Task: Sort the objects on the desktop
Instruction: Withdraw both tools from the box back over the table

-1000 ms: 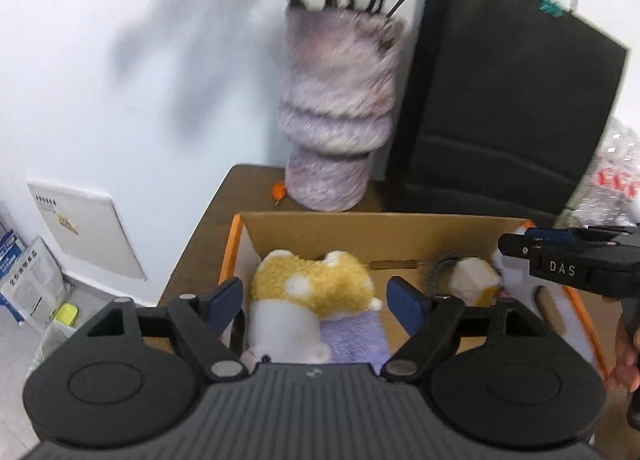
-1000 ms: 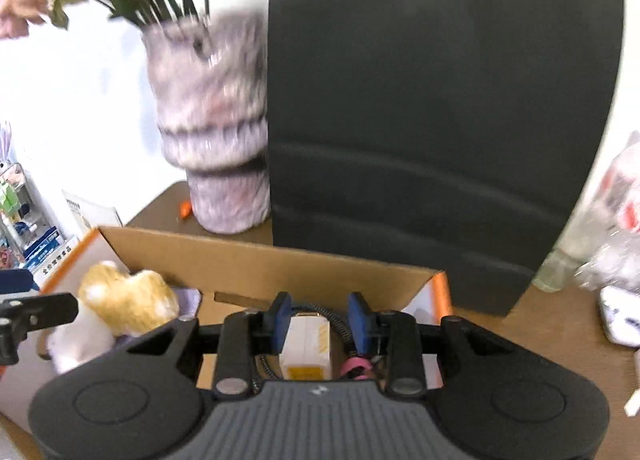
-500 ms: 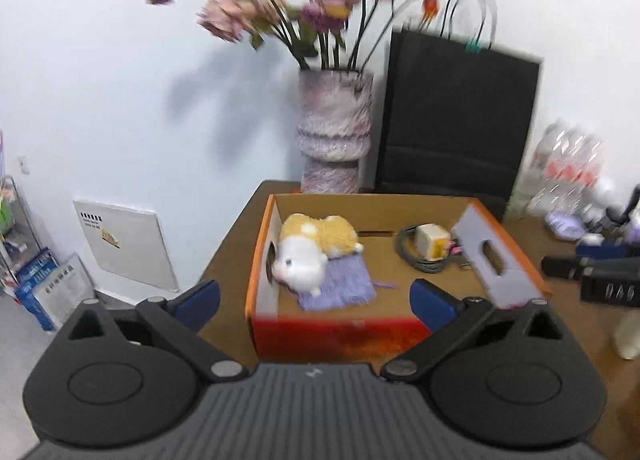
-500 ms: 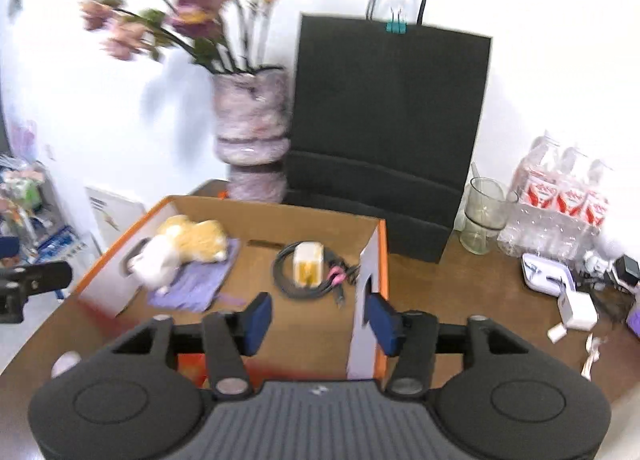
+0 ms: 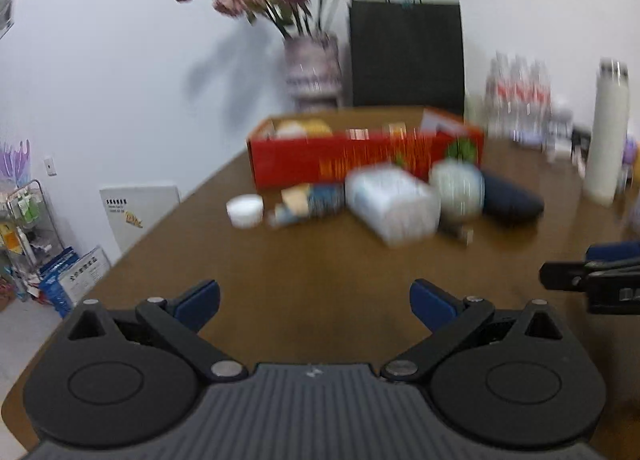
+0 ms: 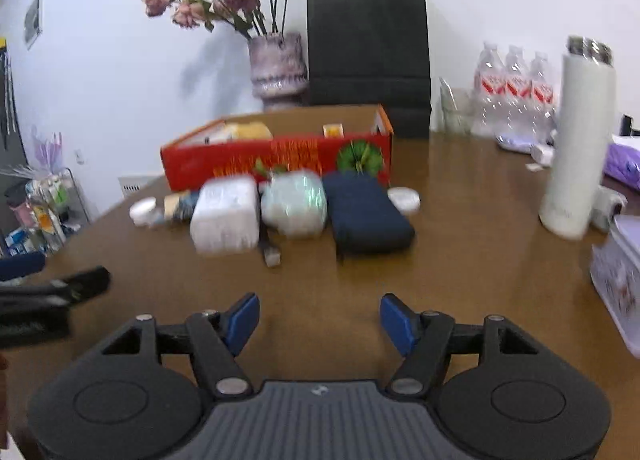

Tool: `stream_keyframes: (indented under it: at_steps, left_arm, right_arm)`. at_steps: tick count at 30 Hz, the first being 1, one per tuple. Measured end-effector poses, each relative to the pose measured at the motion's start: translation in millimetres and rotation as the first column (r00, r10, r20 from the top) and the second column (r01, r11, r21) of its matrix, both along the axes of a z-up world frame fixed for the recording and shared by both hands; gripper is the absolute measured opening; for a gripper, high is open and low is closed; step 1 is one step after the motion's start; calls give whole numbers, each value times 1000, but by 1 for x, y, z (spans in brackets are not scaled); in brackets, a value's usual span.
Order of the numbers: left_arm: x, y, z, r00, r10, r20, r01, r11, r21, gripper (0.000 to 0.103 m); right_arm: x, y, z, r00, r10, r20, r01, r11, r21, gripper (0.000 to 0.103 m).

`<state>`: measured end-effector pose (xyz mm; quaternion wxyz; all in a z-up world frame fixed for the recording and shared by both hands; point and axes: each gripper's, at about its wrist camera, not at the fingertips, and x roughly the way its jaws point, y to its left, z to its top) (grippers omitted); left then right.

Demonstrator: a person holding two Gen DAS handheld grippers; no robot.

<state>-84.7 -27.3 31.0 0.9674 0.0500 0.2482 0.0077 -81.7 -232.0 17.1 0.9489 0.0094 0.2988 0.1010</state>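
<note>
Here, in the left wrist view, the left gripper (image 5: pixel 314 302) is held low over the brown tabletop (image 5: pixel 320 260); its blue fingers (image 5: pixel 198 300) are spread as wide as they go, having just been opening, and nothing is seen between them. A red cardboard box (image 5: pixel 352 158) is set at twelve o'clock, well apart from the gripper. Just in front of the box, a row of blurred things is laid out: a small white jar (image 5: pixel 245 211) at eleven o'clock, a lying tube (image 5: pixel 306 202) beside it, a white packet (image 5: pixel 394 202) at twelve, a pale round bundle (image 5: pixel 458 190) and a dark blue case (image 5: pixel 510 202) at one o'clock. A tall white flask (image 5: pixel 606 132) is stood at two o'clock. The right gripper (image 5: pixel 592 280) is seen at three o'clock.

In the right wrist view, the right gripper (image 6: pixel 318 320) is likewise held over bare tabletop, its fingers (image 6: pixel 242 322) parted and empty, having just been opening. The same row is found at twelve o'clock in front of the box (image 6: pixel 276 158), with a yellow plush (image 6: pixel 244 131) showing inside it. A second white jar (image 6: pixel 404 199) is placed just beside the case (image 6: pixel 366 214). A vase of flowers (image 6: pixel 278 68) and a black paper bag (image 6: pixel 368 48) are stood behind the box.
</note>
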Motion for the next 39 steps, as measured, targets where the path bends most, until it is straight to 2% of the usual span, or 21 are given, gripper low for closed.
stream_keyframes:
  at_steps: [2, 3, 5, 8, 9, 12, 17, 33, 35, 37, 39]
  left_arm:
    - [-1, 2, -6, 1000, -3, -5, 3, 1000, -13, 103]
    - [2, 3, -6, 1000, 1, -14, -1, 1000, -21, 103]
    - [3, 8, -5, 999, 20, -34, -21, 999, -42, 103]
    - [13, 13, -13, 989, -14, -144, 3, 997, -79, 103]
    - [13, 13, -15, 988, -8, -156, -6, 996, -85, 103]
    - [13, 13, -16, 988, -1, -157, -12, 996, -85, 103]
    - [13, 14, -17, 987, -2, -158, -12, 996, -89, 103]
    - [12, 15, -17, 988, -2, -157, -14, 995, -97, 103]
    - [13, 18, -15, 988, -4, -155, -15, 992, -124, 103]
    - [16, 25, -8, 988, -18, -151, -11, 982, -187, 103]
    - [23, 34, 4, 992, -33, -119, 4, 972, -236, 103]
  right_arm:
    - [-8, 4, -3, 999, 29, 16, -28, 999, -32, 68]
    - [-10, 6, -4, 999, 36, 26, -35, 999, -38, 73]
    - [-8, 7, -6, 999, 45, 14, -44, 998, -38, 75]
    - [-5, 8, -9, 1000, 29, -1, -29, 999, -40, 75]
    - [-3, 8, -9, 1000, 20, -8, -20, 999, -32, 75]
    - [-4, 5, -13, 1000, 3, -20, -4, 1000, -25, 75]
    - [-4, 13, -15, 1000, 0, -18, -2, 997, -77, 76]
    - [-1, 9, -14, 999, 12, -31, -15, 997, -77, 82]
    - [3, 8, -12, 998, 41, -47, -44, 997, -70, 81]
    - [7, 7, -7, 996, 72, -51, -75, 996, -56, 78]
    - [12, 4, 1, 997, 77, -18, -78, 996, -52, 75]
